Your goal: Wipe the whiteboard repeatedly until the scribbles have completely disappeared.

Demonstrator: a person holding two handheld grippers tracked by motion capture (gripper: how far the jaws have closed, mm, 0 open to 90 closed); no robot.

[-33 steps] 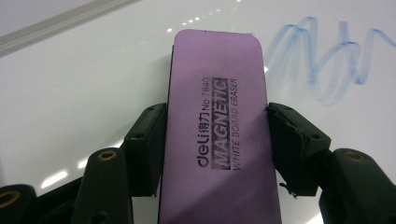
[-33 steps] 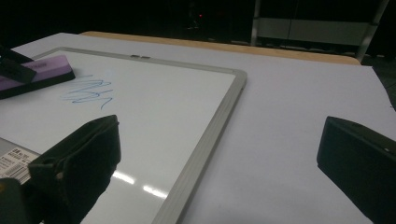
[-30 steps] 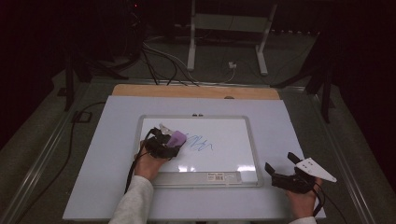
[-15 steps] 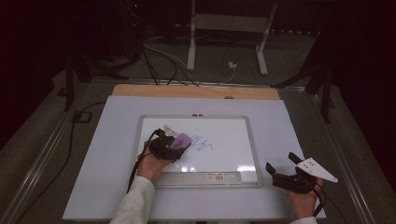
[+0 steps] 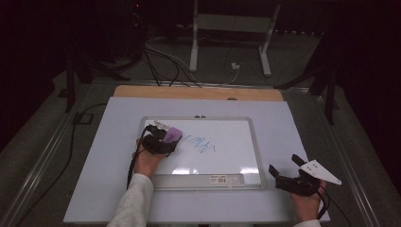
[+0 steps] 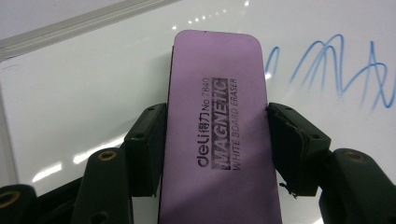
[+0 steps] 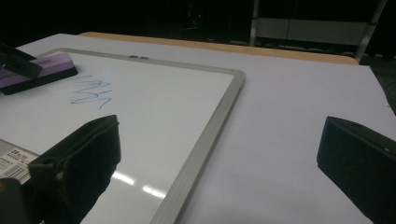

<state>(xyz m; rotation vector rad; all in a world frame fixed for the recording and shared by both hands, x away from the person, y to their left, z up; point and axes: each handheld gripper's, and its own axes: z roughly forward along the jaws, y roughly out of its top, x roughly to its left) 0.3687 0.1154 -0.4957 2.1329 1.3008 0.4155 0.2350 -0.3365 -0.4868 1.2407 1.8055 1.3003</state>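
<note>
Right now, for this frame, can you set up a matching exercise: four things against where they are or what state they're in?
Things:
1. eraser
2. blue scribble
3. right tool
4. whiteboard

Places or states:
A. open, holding nothing, off the board's right edge
B. clamped between the left tool's jaws
C. lying flat on the white table sheet
D. drawn on the board, just right of the eraser

Pairs: 1-B, 2-D, 3-A, 4-C
</note>
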